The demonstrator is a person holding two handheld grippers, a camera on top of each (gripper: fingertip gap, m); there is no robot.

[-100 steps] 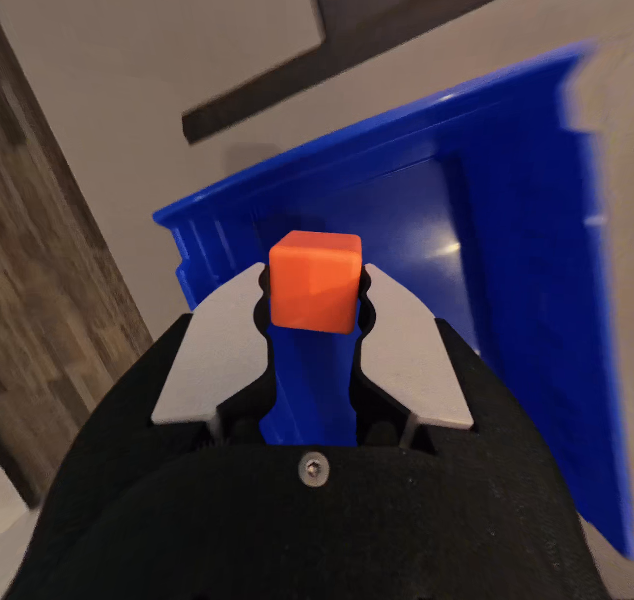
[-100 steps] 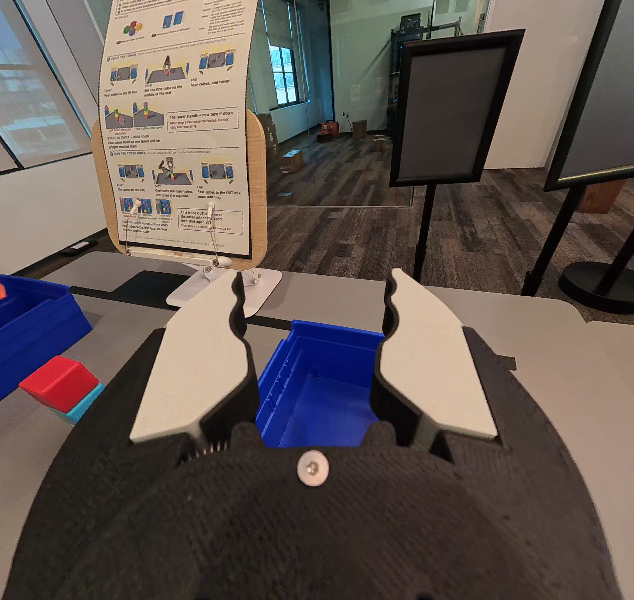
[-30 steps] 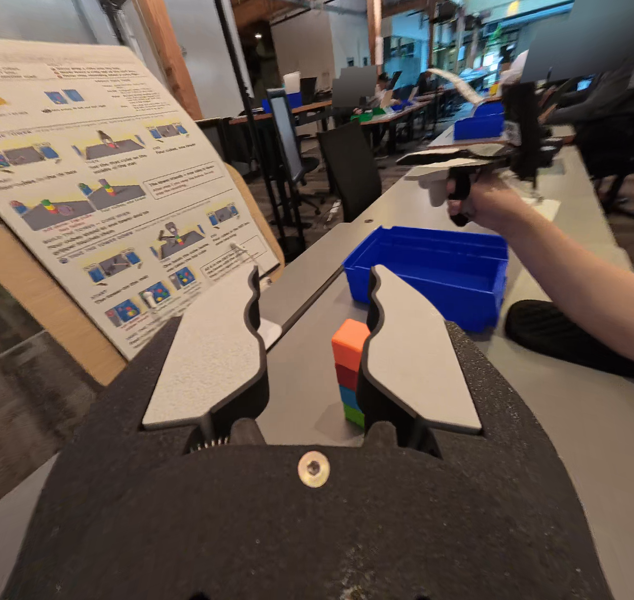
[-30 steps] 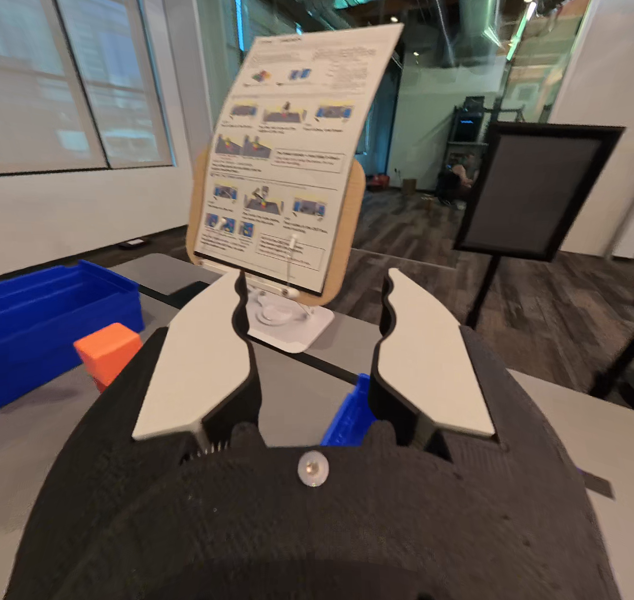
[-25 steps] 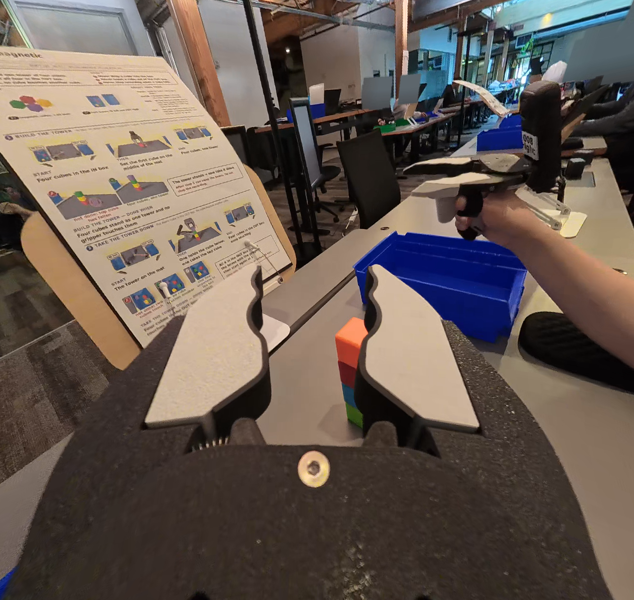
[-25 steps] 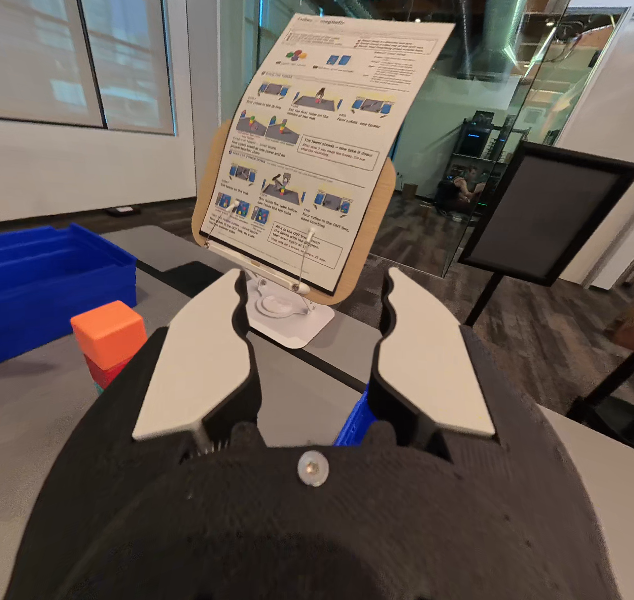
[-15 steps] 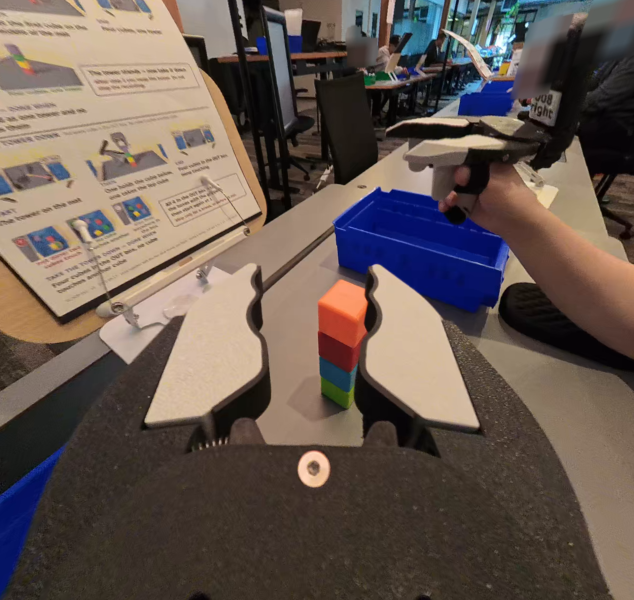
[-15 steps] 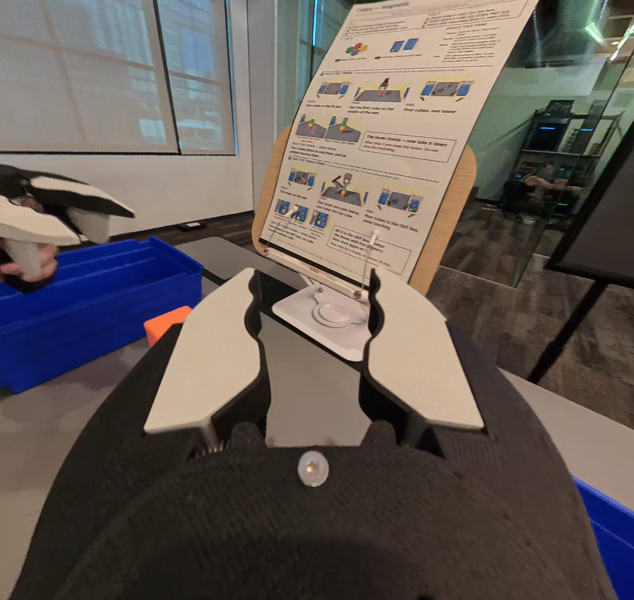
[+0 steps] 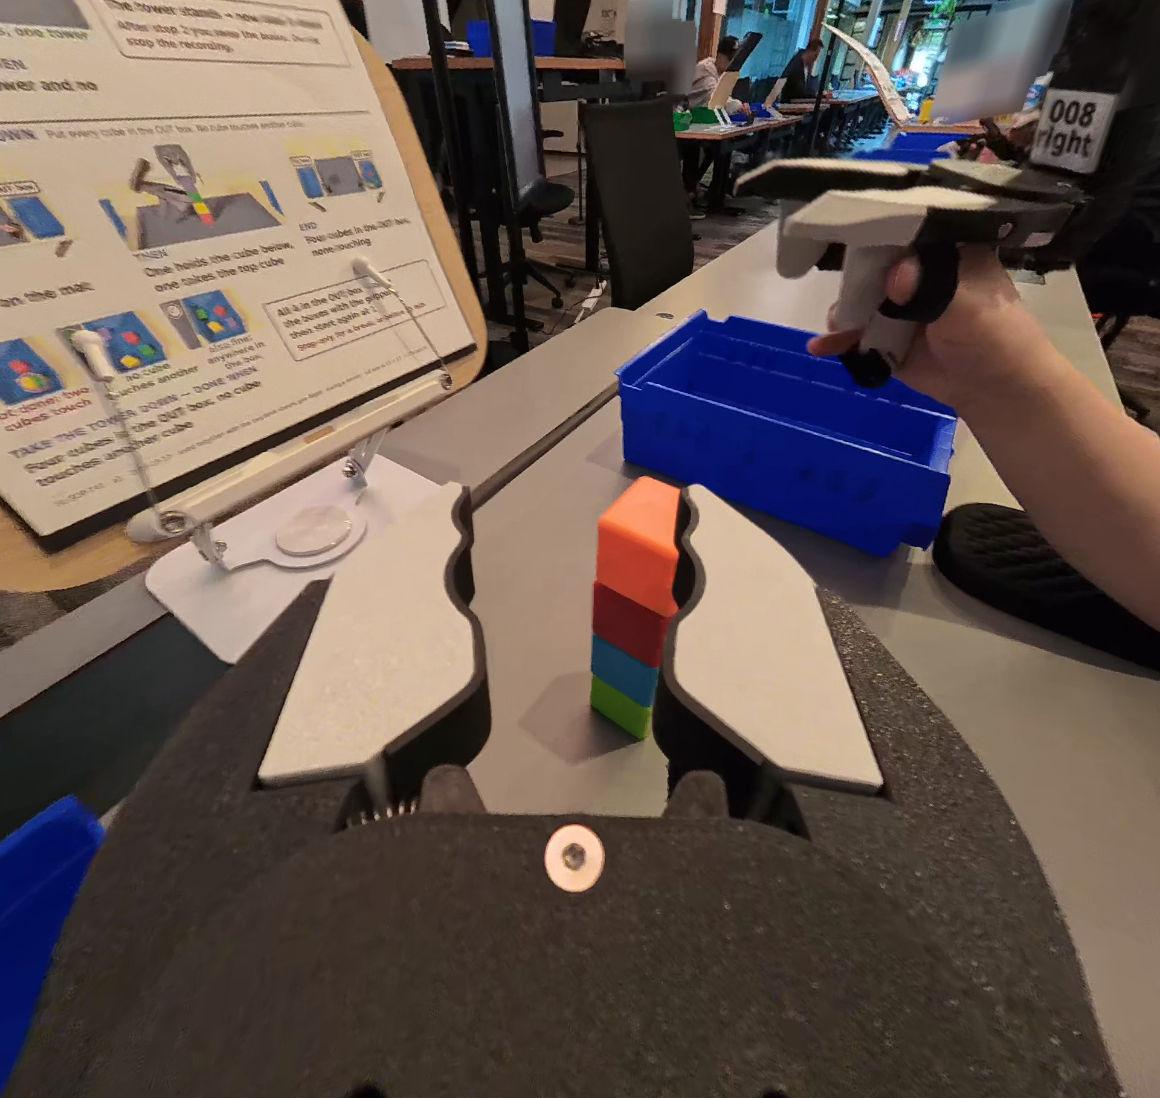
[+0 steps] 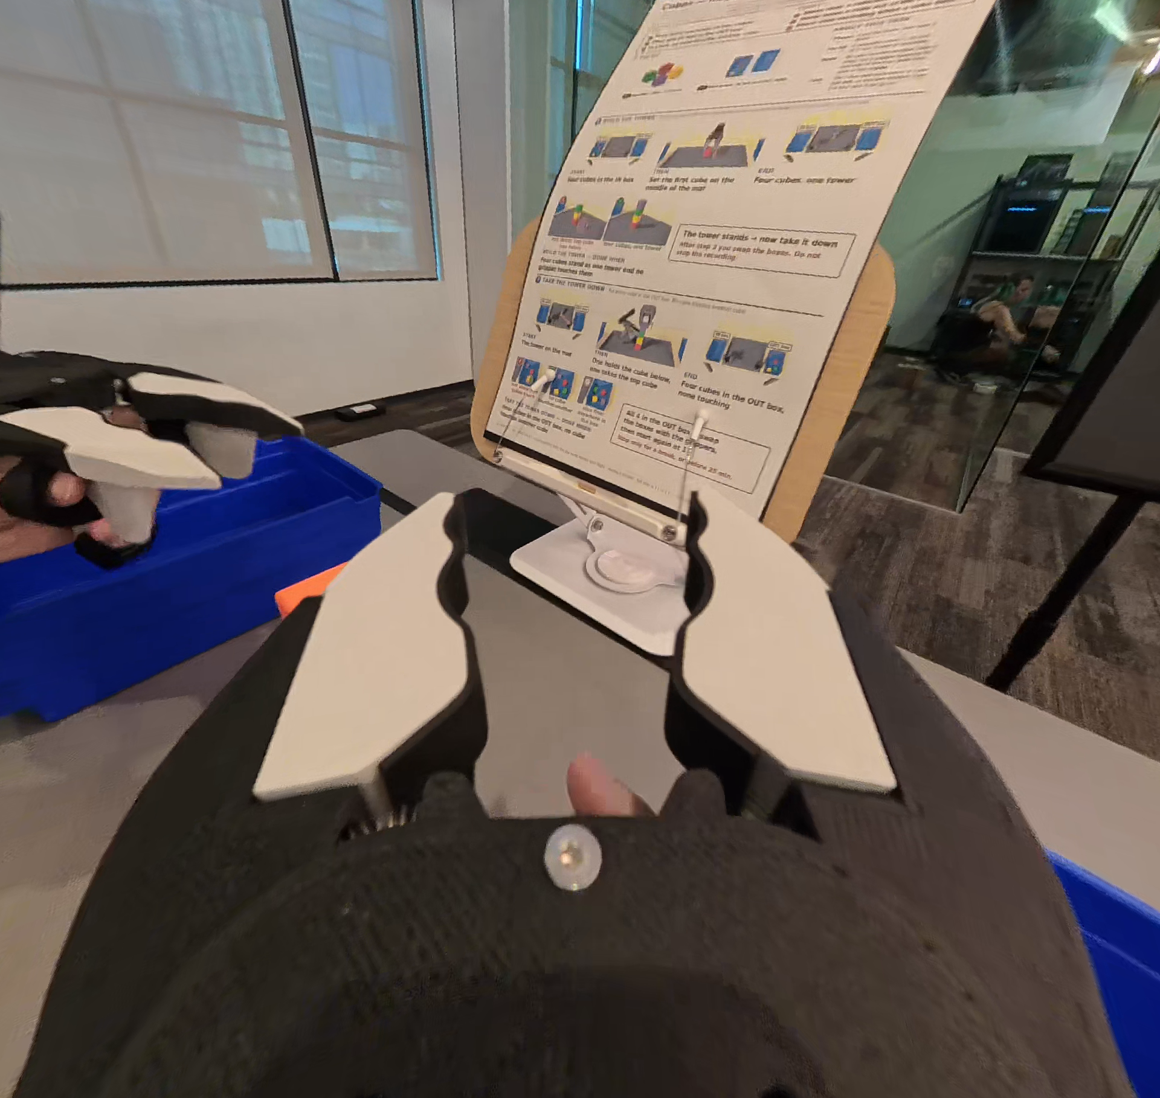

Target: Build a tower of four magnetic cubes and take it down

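since the earlier frame my left gripper (image 9: 571,597) let go of the orange plastic cube (image 9: 639,546); both grippers gape empty. next i'd brace the red cube (image 9: 629,623) below it.

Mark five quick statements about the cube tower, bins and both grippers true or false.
1. The square orange plastic cube tops the tower. True.
2. The green plastic cube sits directly under the orange one. False: the dark red cube does; green is at the bottom.
3. The left gripper is open. True.
4. The right gripper holds a cube. False: its fingers are empty.
5. The rectangular blue plastic bin holds cubes. False: none show inside.
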